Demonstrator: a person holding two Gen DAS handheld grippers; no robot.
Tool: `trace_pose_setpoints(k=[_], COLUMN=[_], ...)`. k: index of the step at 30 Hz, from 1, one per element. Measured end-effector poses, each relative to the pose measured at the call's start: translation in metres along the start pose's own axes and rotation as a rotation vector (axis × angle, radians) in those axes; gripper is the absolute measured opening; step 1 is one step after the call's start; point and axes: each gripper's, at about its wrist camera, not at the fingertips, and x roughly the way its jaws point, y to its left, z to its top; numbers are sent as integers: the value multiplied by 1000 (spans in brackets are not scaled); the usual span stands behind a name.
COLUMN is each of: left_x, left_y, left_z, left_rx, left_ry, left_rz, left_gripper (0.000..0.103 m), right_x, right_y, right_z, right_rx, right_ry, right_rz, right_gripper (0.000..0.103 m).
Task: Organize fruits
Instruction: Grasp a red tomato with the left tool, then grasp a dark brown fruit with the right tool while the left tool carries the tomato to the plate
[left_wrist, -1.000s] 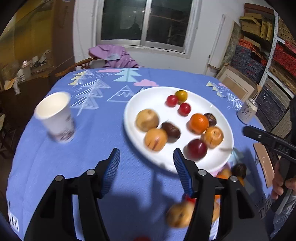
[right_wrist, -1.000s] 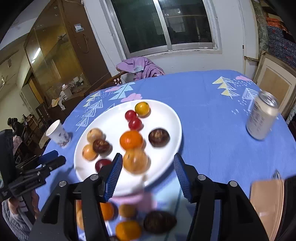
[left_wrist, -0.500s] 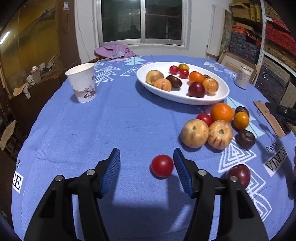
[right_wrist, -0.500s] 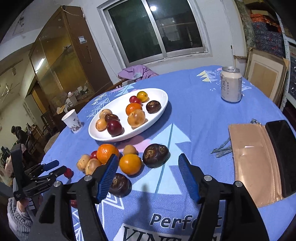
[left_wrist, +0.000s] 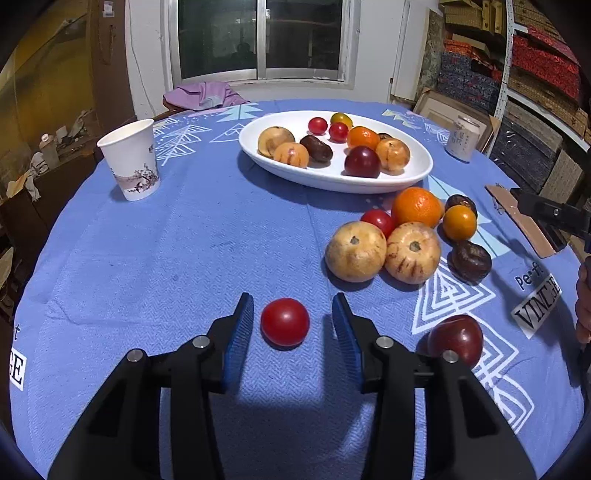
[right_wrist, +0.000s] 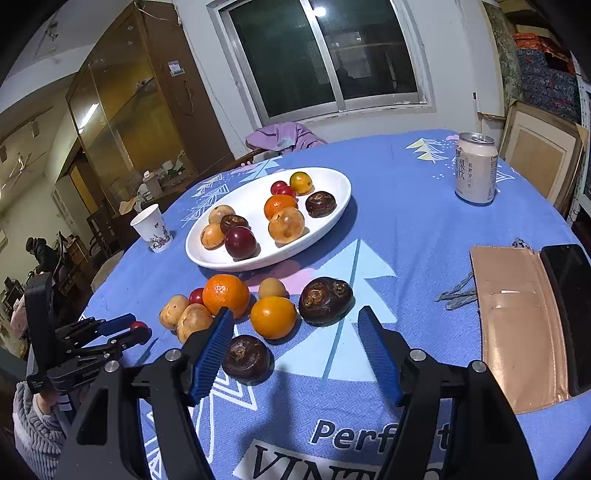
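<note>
A white oval plate (left_wrist: 413, 177) (right_wrist: 332, 210) holds several fruits at the table's far side. Loose fruits lie on the blue cloth in front of it: two tan round fruits (left_wrist: 356, 251), an orange (left_wrist: 417, 206) (right_wrist: 226, 295), small oranges, dark brown fruits (right_wrist: 325, 301) and a dark red plum (left_wrist: 456, 339). My left gripper (left_wrist: 291, 321) is open, its jaws on either side of a red tomato (left_wrist: 285, 322) on the cloth, with gaps showing. My right gripper (right_wrist: 295, 347) is open and empty, low over the cloth near a dark brown fruit (right_wrist: 246, 359).
A paper cup (left_wrist: 129, 158) stands at the left. A drink can (right_wrist: 475, 168) stands at the far right. A tan wallet (right_wrist: 517, 325) and a black phone (right_wrist: 570, 306) lie at the right edge. A chair with purple cloth (left_wrist: 205, 96) is behind the table.
Both grippers came down from above the plate to low over the cloth. My left gripper moved forward so the red tomato now sits between its jaws. My right gripper moved closer to the loose fruits.
</note>
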Motion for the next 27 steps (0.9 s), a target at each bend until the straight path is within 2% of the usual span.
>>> trace_pose_setpoints(k=[9,13,18,27], left_x=[5,9,7,3], left_y=[3,8,8,5], left_z=[-1,-1,0,-1], left_rx=[-22,-48,-52,-34], left_ry=[29,44,31,13], left_rz=[-26,-34,-39,-31], left_gripper=[40,26,26,26], right_x=[1,3,8,21], right_y=[1,6,20,53], right_z=[-1,-4,-12,-30], right_rx=[-5,-25,-94,-258], right_ry=[5,19,57,109], right_rz=[0,5,12,-25], right_gripper=[71,71,71,71])
